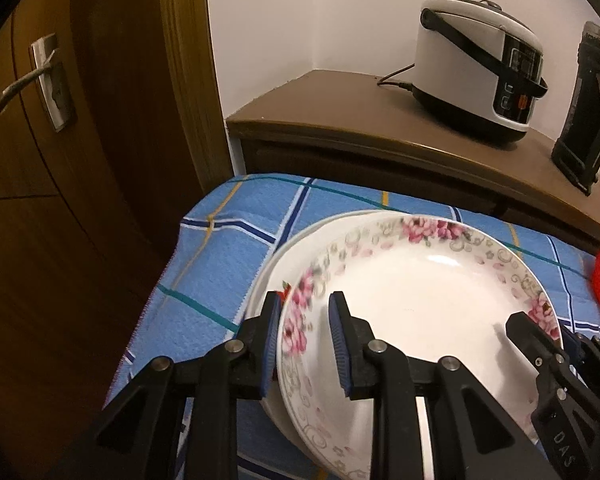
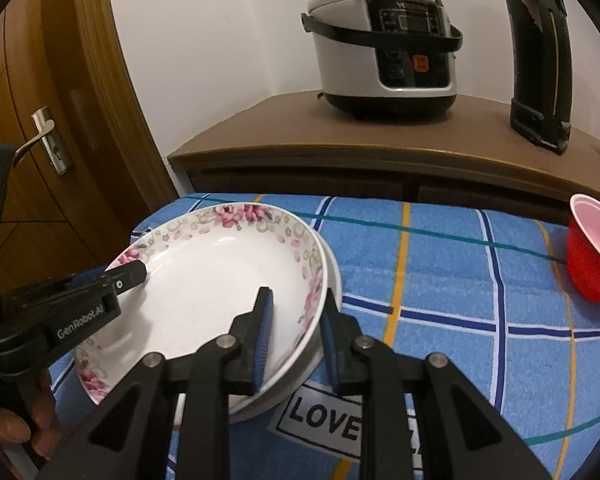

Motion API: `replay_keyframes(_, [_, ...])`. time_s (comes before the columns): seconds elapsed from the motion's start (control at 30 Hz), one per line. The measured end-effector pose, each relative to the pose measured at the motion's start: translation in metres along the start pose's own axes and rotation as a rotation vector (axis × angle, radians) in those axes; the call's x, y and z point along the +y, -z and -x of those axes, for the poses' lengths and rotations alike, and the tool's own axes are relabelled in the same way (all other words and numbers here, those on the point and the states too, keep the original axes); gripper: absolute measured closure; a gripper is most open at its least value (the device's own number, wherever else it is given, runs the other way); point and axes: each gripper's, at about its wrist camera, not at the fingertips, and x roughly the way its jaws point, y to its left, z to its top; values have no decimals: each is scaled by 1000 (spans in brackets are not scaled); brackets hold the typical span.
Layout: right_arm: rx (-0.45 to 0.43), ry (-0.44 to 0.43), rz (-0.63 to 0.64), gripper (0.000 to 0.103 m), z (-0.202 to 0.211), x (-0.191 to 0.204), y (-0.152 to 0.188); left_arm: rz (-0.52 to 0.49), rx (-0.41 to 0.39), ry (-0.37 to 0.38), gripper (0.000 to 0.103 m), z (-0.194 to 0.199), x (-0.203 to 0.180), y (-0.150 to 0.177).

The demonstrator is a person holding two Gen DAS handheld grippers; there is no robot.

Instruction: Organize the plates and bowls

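1. A white ceramic deep plate with a pink floral rim (image 2: pixel 216 280) is seen resting, slightly tilted, on a plain white plate (image 2: pixel 332 276) beneath it, near the left end of the counter covered by a blue checked cloth (image 2: pixel 440 280).
2. The floral plate's hollow is turned upward; being round, no long axis can be given, but its rim is raised toward the left tongs' side and offset from the lower plate.
3. The left rim is straddled by the left tongs (image 1: pixel 306 344), one pad outside and one inside; the gap is narrow, but whether the rim is actually pinched cannot be told.
4. The right rim is straddled likewise by the right tongs (image 2: pixel 296 336), at a moderate opening, and contact with the pads cannot be confirmed.
5. The step in hand is judged to be seating or lifting the floral plate on the stack; both rims should be gripped evenly and the plate kept level and centred, so that sliding or chipping is avoided.
6. A red plastic cup with a pink inside (image 2: pixel 592 248) is seen lying tipped on the cloth, well apart to the right.
7. Behind, a white and black rice cooker (image 2: pixel 384 40) is seen on a brown wooden cabinet (image 2: pixel 300 136).
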Motion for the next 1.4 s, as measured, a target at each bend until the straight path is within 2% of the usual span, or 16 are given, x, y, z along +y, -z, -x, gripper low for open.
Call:
replay_keyframes(0.1, [-7, 11, 33, 80, 0, 6, 0, -23, -4, -31, 76, 0, -3, -2])
replay_keyframes(0.23, [8, -3, 16, 80, -3, 3, 0, -26, -5, -42, 76, 0, -4, -3])
replay_keyframes(0.37, [23, 3, 19, 79, -8, 3, -3, -1, -2, -30, 75, 1, 0, -4])
replay_keyframes(0.53, [54, -14, 10, 76, -20, 2, -8, 56, -35, -40, 74, 14, 14, -9])
replay_keyframes(0.6, [63, -57, -10, 70, -24, -3, -9, 74, -46, -46, 64, 20, 18, -9])
replay_keyframes(0.63, [71, -91, -24, 64, -27, -5, -9, 87, -48, -46, 61, 23, 19, -9])
replay_keyframes(0.73, [56, -135, -65, 45, -24, -12, -8, 116, -67, -17, 59, 32, 21, -4])
replay_keyframes(0.83, [-32, -113, -93, 31, -5, -22, -6, 145, -83, 21, 53, 43, 20, 2])
replay_keyframes(0.9, [-84, -76, -94, 30, 10, -28, -4, 158, -108, 36, 46, 52, 18, 6])
replay_keyframes(1.0, [-129, -37, -96, 30, 26, -33, -1, 154, -142, 47, 46, 64, 11, 12])
replay_keyframes(1.27, [-146, 62, -77, 30, 66, -52, 16, 93, -131, 104, 46, 75, -27, 26])
replay_keyframes(1.4, [-137, 81, -80, 30, 77, -61, 25, 69, -125, 130, 46, 79, -45, 33])
